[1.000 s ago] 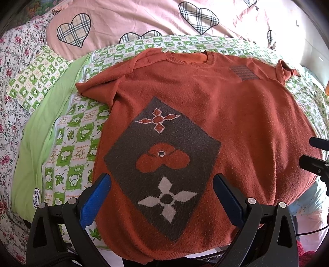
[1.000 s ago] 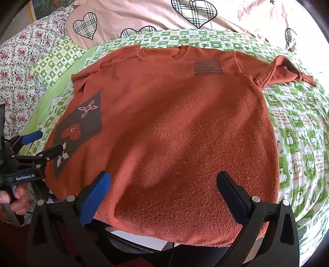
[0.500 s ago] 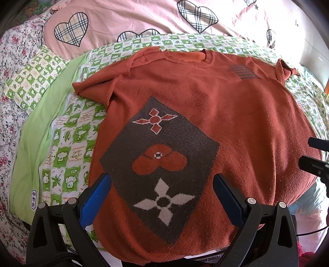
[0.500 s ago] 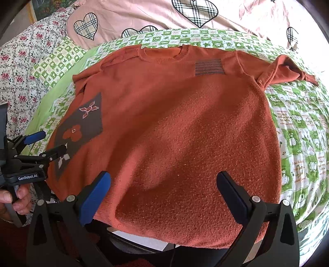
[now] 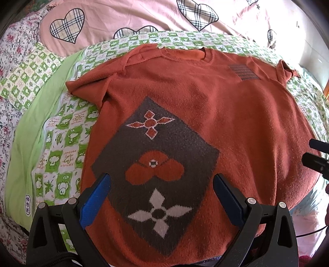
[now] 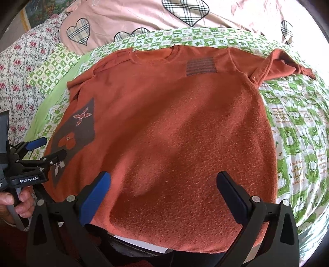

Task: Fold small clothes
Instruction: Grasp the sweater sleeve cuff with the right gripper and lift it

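A rust-orange short-sleeved knit sweater lies flat, front up, on the bed; it also shows in the right wrist view. It has a dark diamond panel with flower motifs at lower left and a small striped patch near the right shoulder. My left gripper is open and empty, above the sweater's lower left part. My right gripper is open and empty, above the lower right part. The left gripper also shows in the right wrist view, at the sweater's left edge.
The sweater rests on a green-and-white checked sheet. A pink quilt with plaid hearts lies behind the collar. A floral cover and a green pillow lie to the left. The bed's near edge runs under the hem.
The left gripper has drifted slightly left and forward over the sweater. Both grippers stay open and the sweater has not moved.
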Available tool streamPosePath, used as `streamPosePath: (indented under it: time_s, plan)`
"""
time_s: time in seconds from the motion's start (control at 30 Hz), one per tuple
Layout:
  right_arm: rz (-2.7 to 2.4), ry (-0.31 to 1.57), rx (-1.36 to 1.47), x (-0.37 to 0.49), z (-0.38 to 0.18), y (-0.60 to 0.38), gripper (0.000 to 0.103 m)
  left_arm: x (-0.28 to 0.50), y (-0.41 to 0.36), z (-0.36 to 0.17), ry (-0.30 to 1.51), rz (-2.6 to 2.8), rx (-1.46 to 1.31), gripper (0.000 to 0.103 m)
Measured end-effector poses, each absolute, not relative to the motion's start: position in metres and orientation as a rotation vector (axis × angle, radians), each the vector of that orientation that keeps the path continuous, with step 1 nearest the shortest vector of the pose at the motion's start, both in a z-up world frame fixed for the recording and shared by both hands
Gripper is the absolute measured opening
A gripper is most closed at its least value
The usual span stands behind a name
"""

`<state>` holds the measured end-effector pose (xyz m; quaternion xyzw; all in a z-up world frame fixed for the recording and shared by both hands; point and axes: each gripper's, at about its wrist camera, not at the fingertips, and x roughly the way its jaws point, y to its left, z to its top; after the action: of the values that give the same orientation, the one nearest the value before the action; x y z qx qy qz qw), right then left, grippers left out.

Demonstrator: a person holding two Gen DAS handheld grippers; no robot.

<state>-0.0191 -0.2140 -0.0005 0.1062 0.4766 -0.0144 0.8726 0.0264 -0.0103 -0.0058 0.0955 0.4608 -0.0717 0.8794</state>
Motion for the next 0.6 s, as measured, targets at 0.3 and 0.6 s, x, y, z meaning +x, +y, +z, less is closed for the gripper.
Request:
streamPosePath:
  time_s: [0.3,0.6]
  plan:
    - [-0.114,0.947,0.337,-0.008,0.014,-0.281,0.103,0.056,-0.015,-0.001,0.950,-0.146,0.204,0.099]
    - [-0.254,0.803,0.514,0.055,0.055,-0.425,0.102,0.097,-0.021,0.009,0.915,-0.134,0.198,0.099]
